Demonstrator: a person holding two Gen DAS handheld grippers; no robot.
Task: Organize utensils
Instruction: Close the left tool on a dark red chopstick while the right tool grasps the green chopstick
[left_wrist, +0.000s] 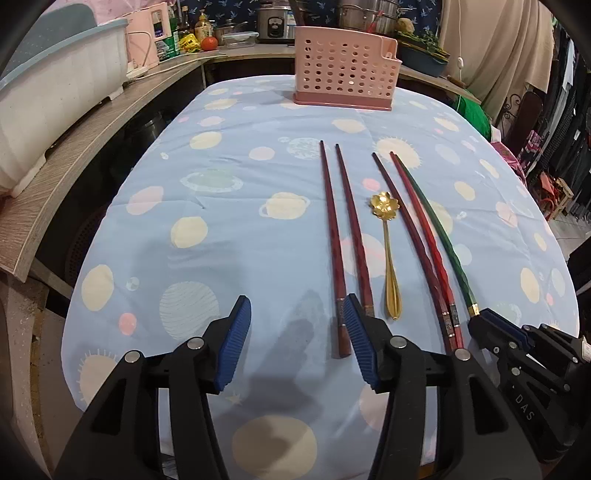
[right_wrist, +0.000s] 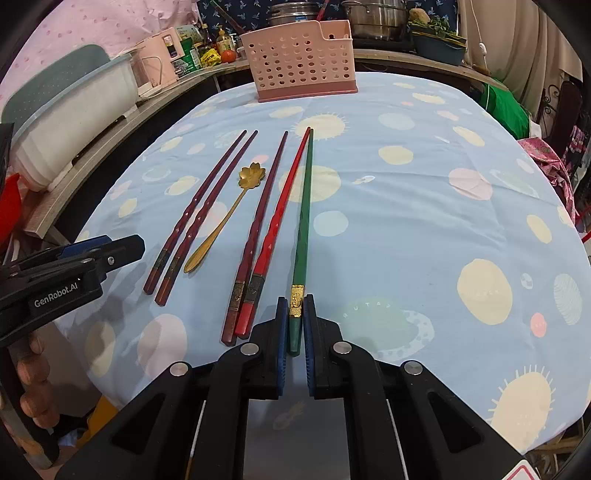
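Observation:
Several chopsticks and a gold flower spoon (left_wrist: 388, 254) lie side by side on the blue planet tablecloth (left_wrist: 221, 229). My right gripper (right_wrist: 295, 314) is shut on the near end of the green chopstick (right_wrist: 304, 206), which still lies on the cloth next to a red chopstick (right_wrist: 280, 229); this gripper also shows in the left wrist view (left_wrist: 480, 317). My left gripper (left_wrist: 297, 310) is open and empty, low over the cloth, its right finger by the near ends of two dark red chopsticks (left_wrist: 338, 236). The pink perforated utensil holder (left_wrist: 345, 68) stands at the table's far edge.
A wooden counter (left_wrist: 74, 147) runs along the left and back, with a white and blue dish rack (left_wrist: 44, 96), bottles, a tomato and pots. Green and pink cloth lies off the right edge (right_wrist: 509, 110). The spoon also shows in the right wrist view (right_wrist: 229, 214).

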